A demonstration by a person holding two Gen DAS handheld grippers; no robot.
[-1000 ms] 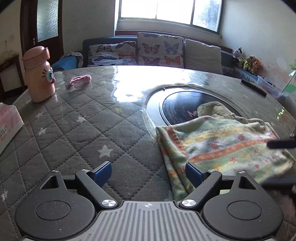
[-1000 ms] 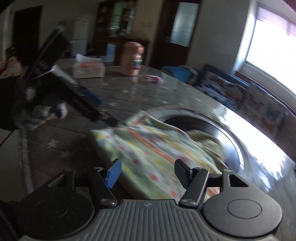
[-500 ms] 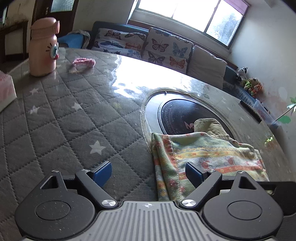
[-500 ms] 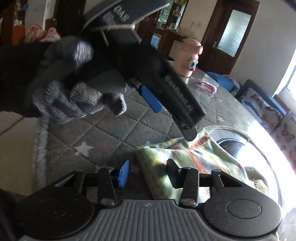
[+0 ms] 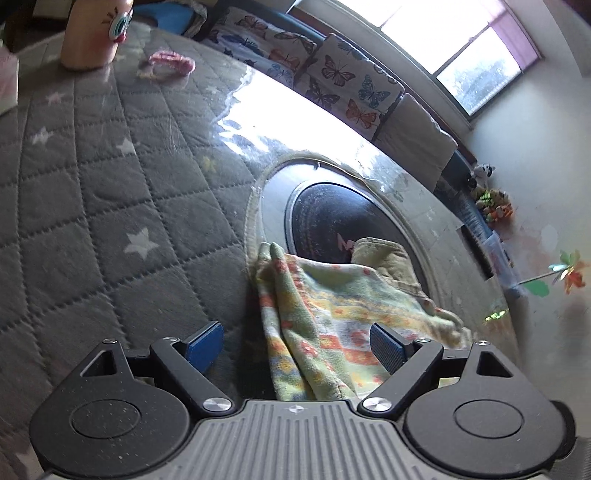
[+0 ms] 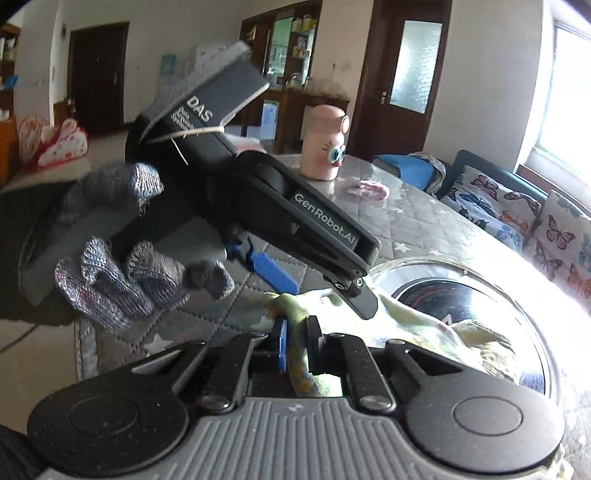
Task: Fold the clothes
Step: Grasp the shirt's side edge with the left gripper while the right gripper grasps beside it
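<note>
- The right gripper [image 6: 296, 345] has its jaws closing on a bunched fold of the cloth [image 6: 295, 317]; the blue pad and the black pad press the fabric from both sides, so it has hold of it.
- The left gripper [image 5: 295, 345] stands wide, its blue pads [image 5: 204, 341] well apart. The cloth's near edge runs up between them, closer to the right pad, and neither pad presses on it.
- The cloth [image 5: 332, 317] is a green towel-like piece with orange and yellow bands. It lies crumpled on the table [image 5: 110, 192], half on the grey quilted star cover and half over the dark round plate [image 5: 325, 218] set in the table's middle.
- In the right wrist view a gloved hand [image 6: 122, 266] grips the handle of the left gripper [image 6: 321, 273], which hangs tilted just above the cloth's far-left corner.
- At the table's far left stand a pink bottle [image 5: 96, 33] with a cartoon eye and, near it, a small pink item [image 5: 171, 62].
- A sofa with butterfly cushions [image 5: 343, 77] sits beyond the table under the window.
</note>
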